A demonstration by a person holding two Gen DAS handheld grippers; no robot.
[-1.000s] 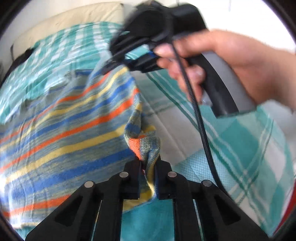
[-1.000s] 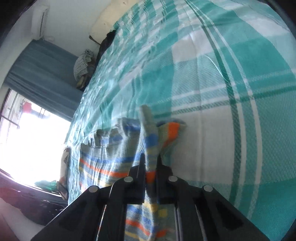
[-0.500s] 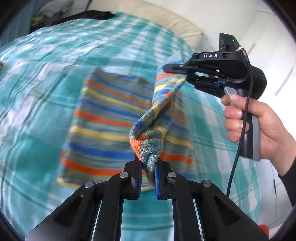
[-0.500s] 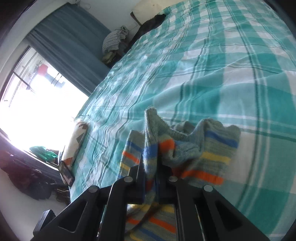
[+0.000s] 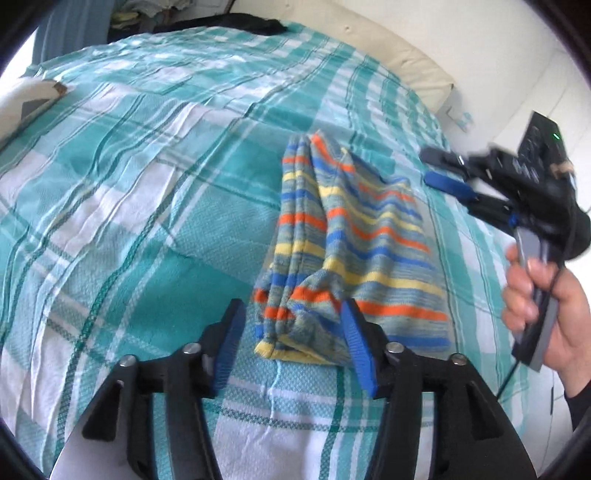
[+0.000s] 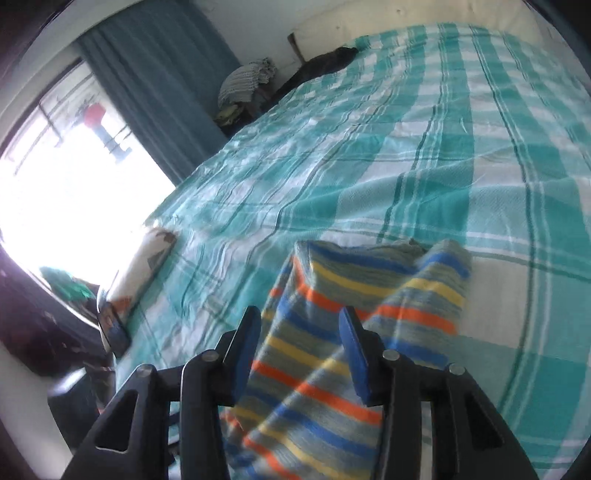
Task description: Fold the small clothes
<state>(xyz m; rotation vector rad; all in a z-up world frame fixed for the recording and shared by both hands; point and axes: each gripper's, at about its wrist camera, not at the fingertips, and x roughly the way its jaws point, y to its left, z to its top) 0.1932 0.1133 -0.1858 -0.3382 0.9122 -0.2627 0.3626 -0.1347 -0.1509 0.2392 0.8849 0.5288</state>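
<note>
A small striped knit garment (image 5: 354, 243), grey with blue, yellow and orange bands, lies folded lengthwise on the teal plaid bedspread (image 5: 129, 192). My left gripper (image 5: 295, 339) is open, its blue pads on either side of the garment's near corner. My right gripper (image 6: 301, 350) is open above the garment's other end (image 6: 351, 306). In the left wrist view the right gripper (image 5: 450, 173) hovers open, held by a hand, beside the garment's far right edge.
A cream pillow (image 5: 388, 48) and dark clothing (image 5: 229, 26) lie at the bed's head. A patterned pillow (image 6: 144, 266) sits at the bed's edge by a bright window (image 6: 55, 166). A blue curtain (image 6: 155, 85) and piled laundry (image 6: 243, 81) stand behind.
Both grippers carried the garment's side over onto itself, then opened and let go. The garment now lies folded on the bed, and the right gripper has drawn back to the right.
</note>
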